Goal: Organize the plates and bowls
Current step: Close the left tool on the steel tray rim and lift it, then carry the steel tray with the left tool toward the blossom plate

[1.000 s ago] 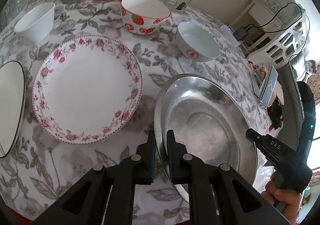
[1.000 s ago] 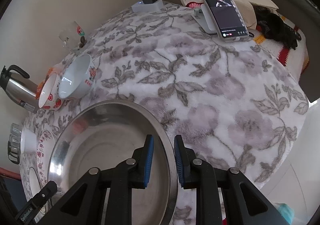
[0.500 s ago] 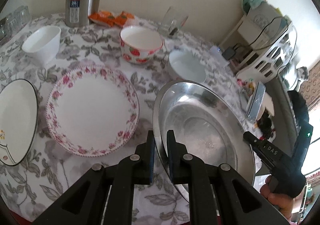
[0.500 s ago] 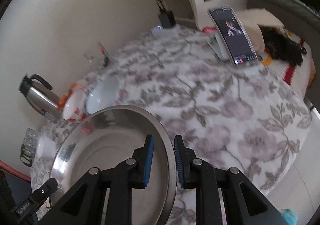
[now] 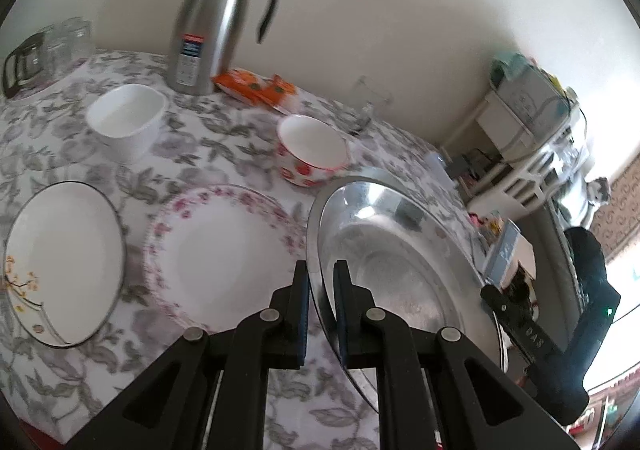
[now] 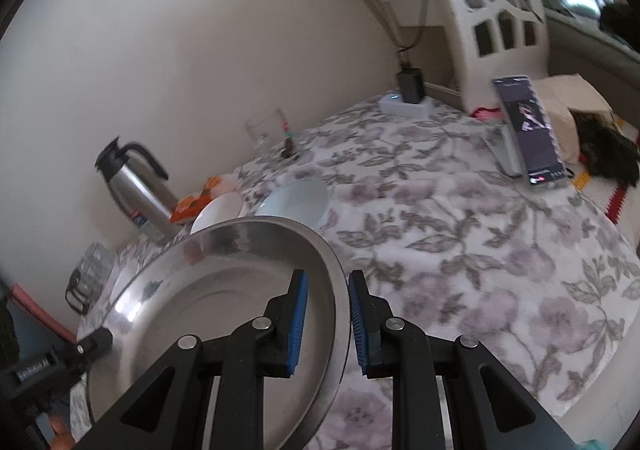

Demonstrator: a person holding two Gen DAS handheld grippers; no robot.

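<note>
Both hand-held grippers (left, right) clamped on opposite rims of steel plate.

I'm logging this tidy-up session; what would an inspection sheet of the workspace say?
Surface: table under a floral cloth.
Job's things: steel basin held by its rim at both sides; floral plate, black-rimmed plate, white bowl, strawberry bowl, another bowl.
Clutter: thermos, orange packets, glass, phone.
Grippers: left gripper and right gripper, both shut on the basin's rim.
Cables: charger with its cord running up the wall.
Surroundings: white shelf, wall.
</note>
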